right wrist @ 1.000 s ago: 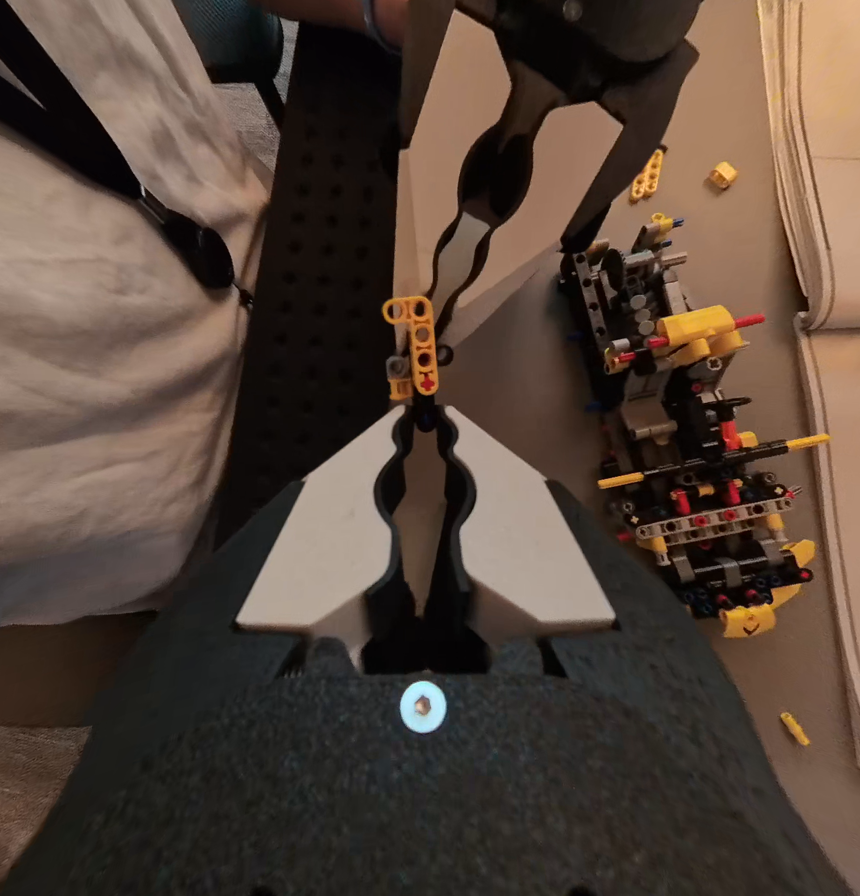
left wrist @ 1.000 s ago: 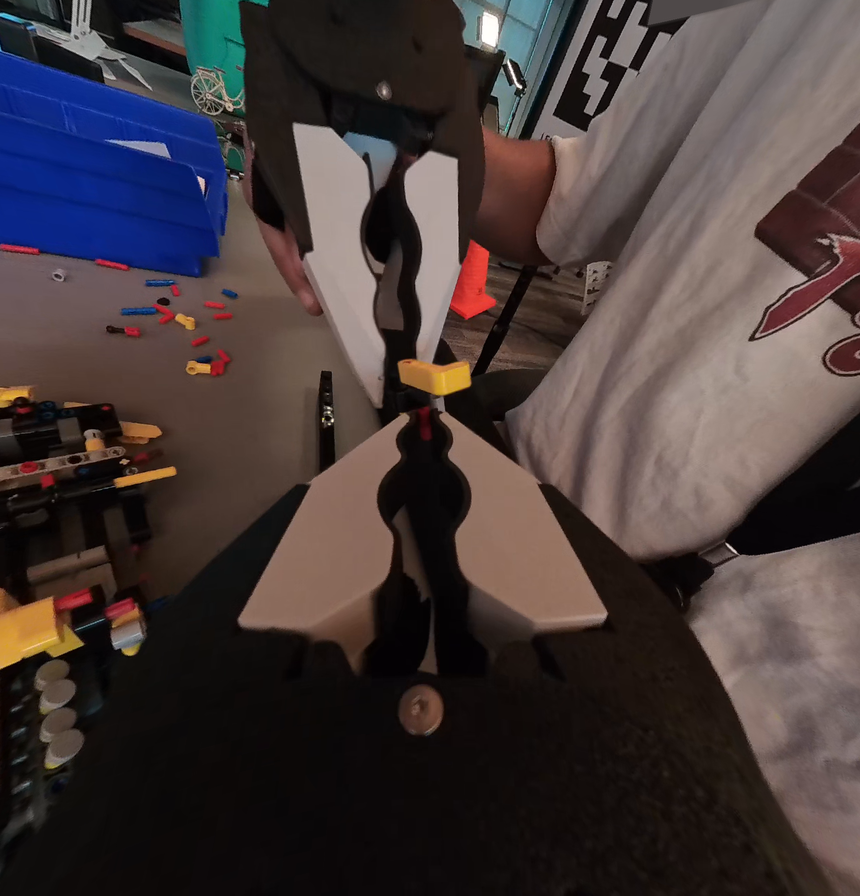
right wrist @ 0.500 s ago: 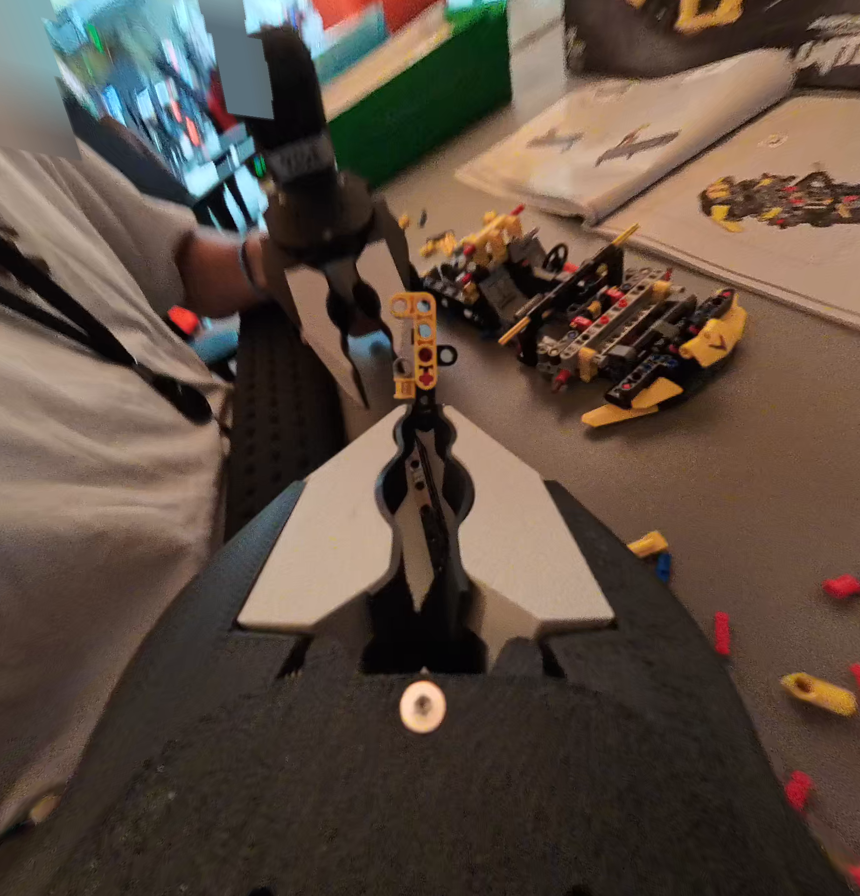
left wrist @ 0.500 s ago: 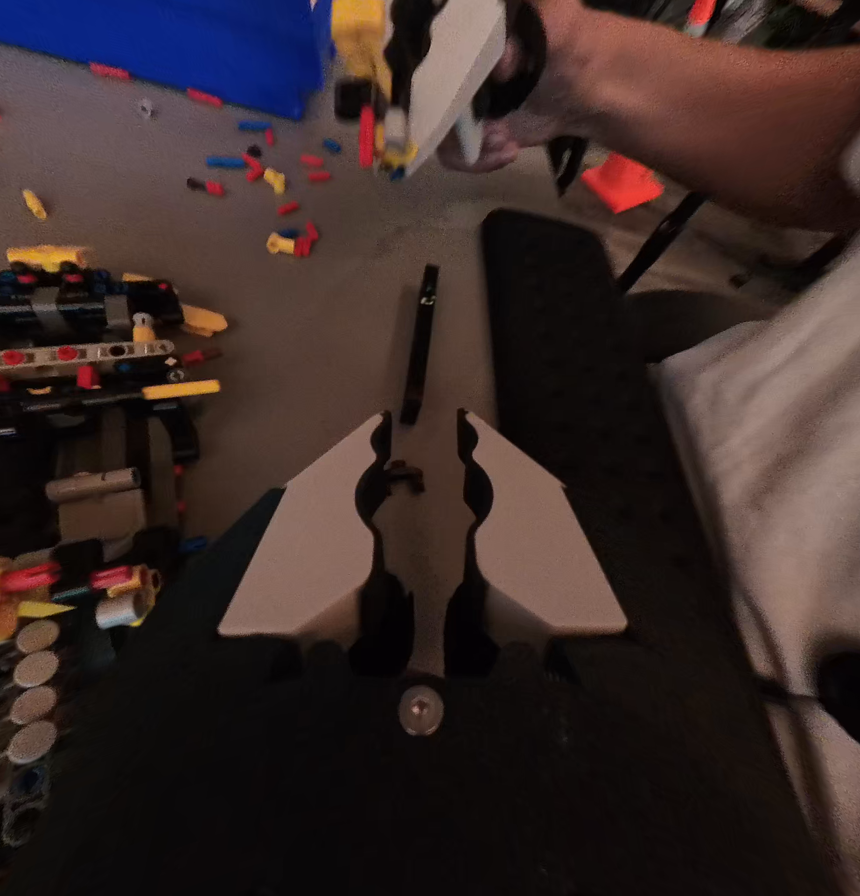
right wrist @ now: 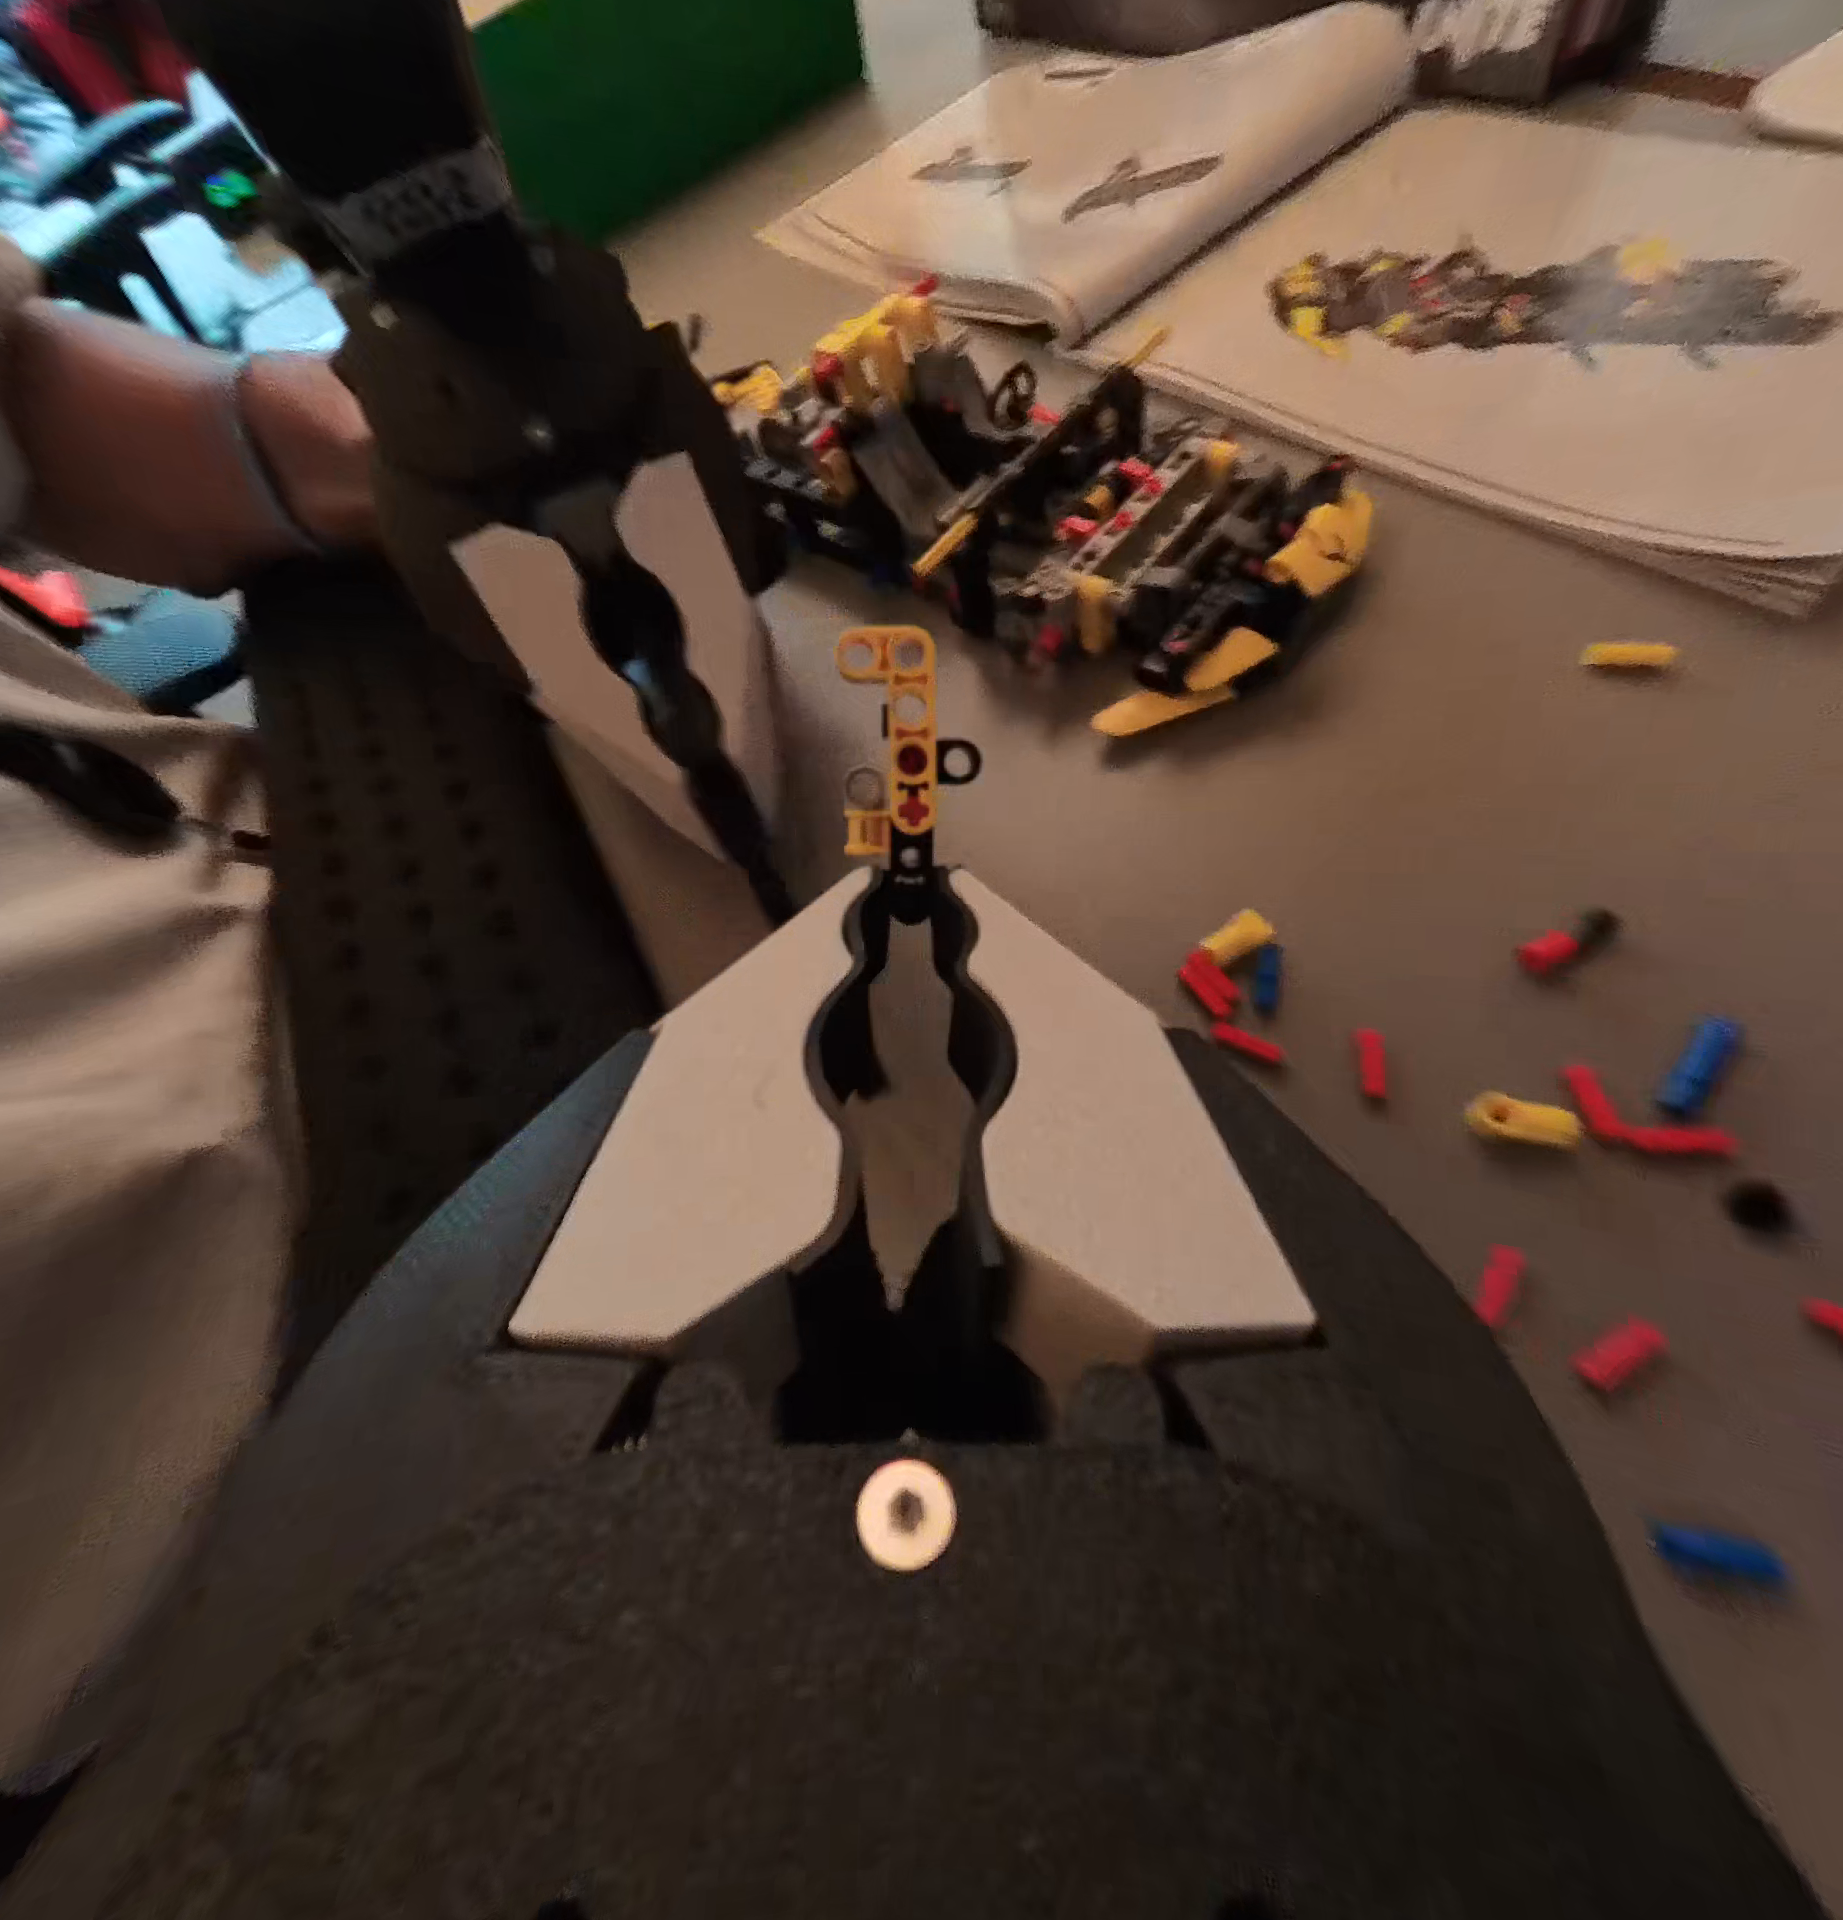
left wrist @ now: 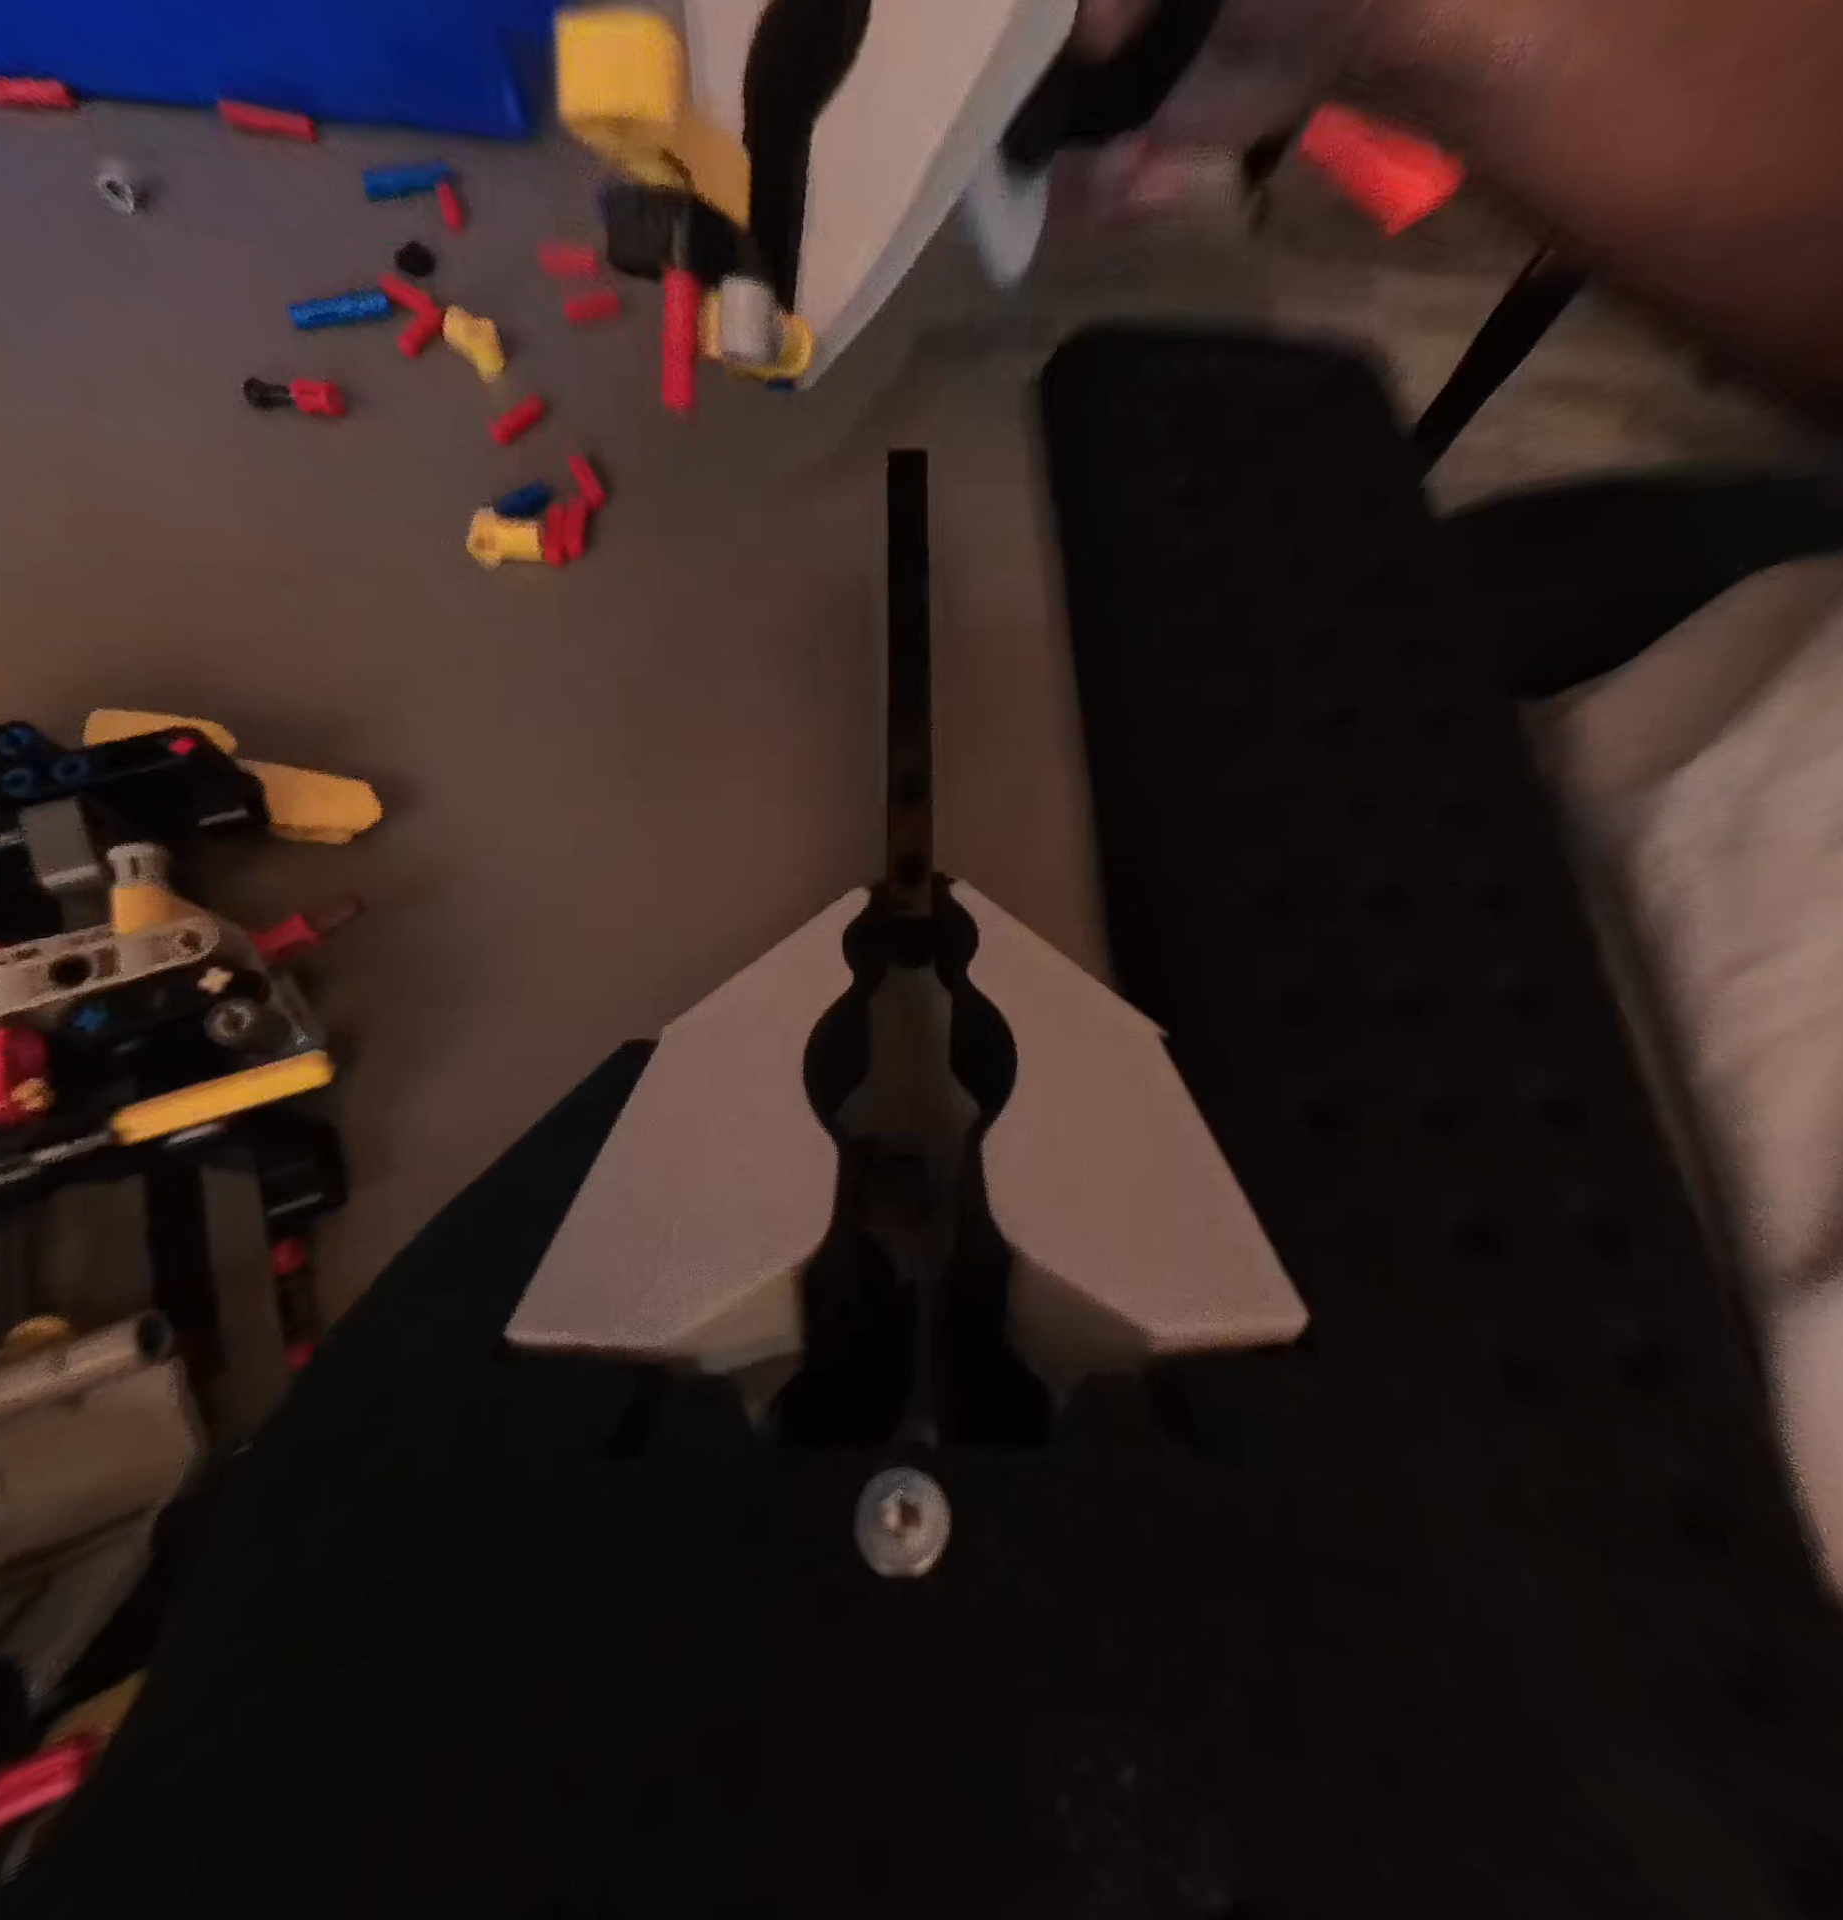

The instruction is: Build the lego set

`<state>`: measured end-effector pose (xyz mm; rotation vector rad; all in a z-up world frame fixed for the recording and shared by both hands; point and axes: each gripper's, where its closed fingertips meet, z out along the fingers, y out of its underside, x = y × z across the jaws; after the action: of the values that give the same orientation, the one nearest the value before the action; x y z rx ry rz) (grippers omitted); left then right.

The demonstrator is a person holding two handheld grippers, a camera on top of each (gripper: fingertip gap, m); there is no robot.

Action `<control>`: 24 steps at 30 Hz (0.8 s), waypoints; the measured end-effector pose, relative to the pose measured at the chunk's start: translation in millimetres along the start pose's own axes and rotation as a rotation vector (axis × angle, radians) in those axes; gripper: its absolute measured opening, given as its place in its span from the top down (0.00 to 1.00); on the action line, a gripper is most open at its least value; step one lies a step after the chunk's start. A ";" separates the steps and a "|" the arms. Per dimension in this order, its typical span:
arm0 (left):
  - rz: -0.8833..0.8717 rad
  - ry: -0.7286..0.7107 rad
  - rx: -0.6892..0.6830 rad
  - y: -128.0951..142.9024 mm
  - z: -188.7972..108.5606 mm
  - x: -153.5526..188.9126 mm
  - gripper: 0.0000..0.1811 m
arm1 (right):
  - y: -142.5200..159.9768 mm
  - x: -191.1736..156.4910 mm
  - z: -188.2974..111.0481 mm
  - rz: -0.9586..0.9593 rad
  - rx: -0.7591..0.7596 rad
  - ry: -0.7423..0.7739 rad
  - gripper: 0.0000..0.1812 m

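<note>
In the left wrist view my left gripper (left wrist: 909, 894) is low over the table and shut on the near end of a long black beam (left wrist: 906, 665), which points straight away from it. My right gripper (right wrist: 909, 878) is shut on the black lower end of a small assembly (right wrist: 912, 727): a yellow L-shaped beam with red pins and a black ring. It holds the assembly upright above the table. The assembly also shows, blurred, in the left wrist view (left wrist: 688, 208) at the top. The partly built black and yellow model (right wrist: 1083, 520) stands on the table; it also shows in the left wrist view (left wrist: 117, 987).
Loose red, blue and yellow pins (right wrist: 1519, 1122) lie scattered on the table, also in the left wrist view (left wrist: 481, 343). Open instruction booklets (right wrist: 1519, 416) lie behind the model. A black perforated strip (left wrist: 1312, 831) runs along the table edge by the person. A blue bin (left wrist: 273, 52) stands at the back. There is about 9 centimeters between the tips of the two grippers.
My left gripper let go of the small assembly, dropped to the table, opened over the black beam and closed on it. My right gripper carried the assembly away toward the loose pieces.
</note>
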<state>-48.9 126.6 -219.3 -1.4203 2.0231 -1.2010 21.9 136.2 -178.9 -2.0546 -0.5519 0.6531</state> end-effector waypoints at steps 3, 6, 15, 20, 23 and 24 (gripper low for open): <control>-0.201 0.159 0.163 -27.7 -20.2 9.7 0.96 | -26.8 5.6 -19.6 0.022 0.115 0.063 0.97; -0.331 0.222 0.243 -39.2 -35.7 6.2 0.96 | -45.7 -10.9 -20.3 0.030 0.155 0.020 0.97; -0.568 0.391 0.515 -63.5 -71.6 2.7 0.96 | -73.6 -32.6 -4.0 0.083 0.294 -0.074 0.96; -0.613 0.411 0.567 -66.8 -82.2 -1.7 0.96 | -85.3 -34.6 -5.3 0.167 0.400 -0.131 0.97; -0.571 0.363 0.565 -67.6 -94.8 -8.0 0.96 | -91.1 -23.1 -18.4 0.205 0.443 -0.102 0.97; -0.543 0.321 0.554 -66.0 -98.4 -11.7 0.96 | -88.2 -20.7 -19.0 0.207 0.417 -0.091 0.97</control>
<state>-77.4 170.7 -112.5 -1.5879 1.3116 -2.1297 6.2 157.1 -90.1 -1.7050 -0.2280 0.9048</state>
